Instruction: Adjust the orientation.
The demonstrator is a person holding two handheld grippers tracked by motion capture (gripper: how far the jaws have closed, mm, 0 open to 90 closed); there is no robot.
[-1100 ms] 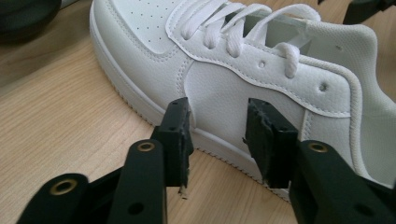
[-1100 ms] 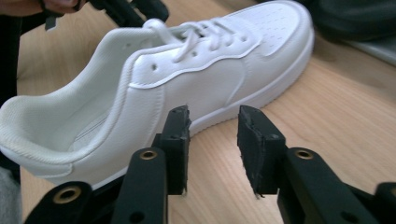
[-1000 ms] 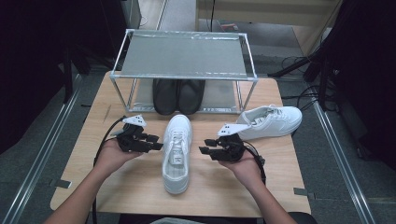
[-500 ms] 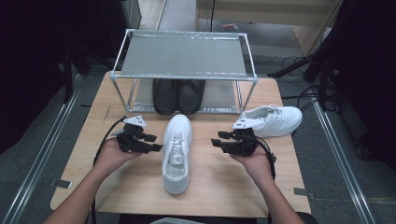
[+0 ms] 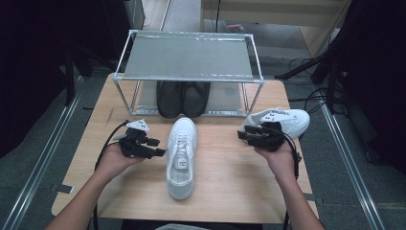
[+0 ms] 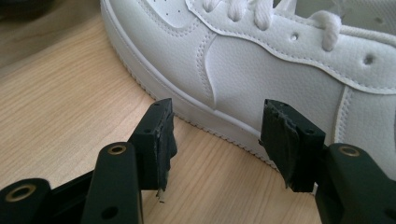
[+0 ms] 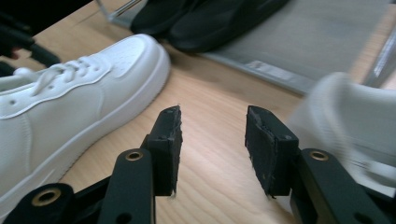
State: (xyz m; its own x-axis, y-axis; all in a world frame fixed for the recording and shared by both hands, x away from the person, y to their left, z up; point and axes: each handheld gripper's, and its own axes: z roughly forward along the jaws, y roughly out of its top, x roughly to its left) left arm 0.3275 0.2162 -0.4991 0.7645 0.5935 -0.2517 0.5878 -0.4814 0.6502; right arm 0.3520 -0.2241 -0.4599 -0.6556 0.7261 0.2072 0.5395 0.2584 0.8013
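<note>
Right gripper (image 5: 249,134) nearer second sneaker (image 5: 287,120) (jaws empty)

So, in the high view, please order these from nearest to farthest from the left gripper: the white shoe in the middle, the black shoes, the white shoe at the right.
From the left gripper:
1. Middle white shoe, just beside its jaws.
2. Black shoes, farther back, under the metal rack.
3. Right white shoe, across the table, by the right gripper.

a lab-like test space: wooden table (image 5: 230,187) between metal rails (image 5: 40,163), cables (image 5: 306,98) on grey floor.
</note>
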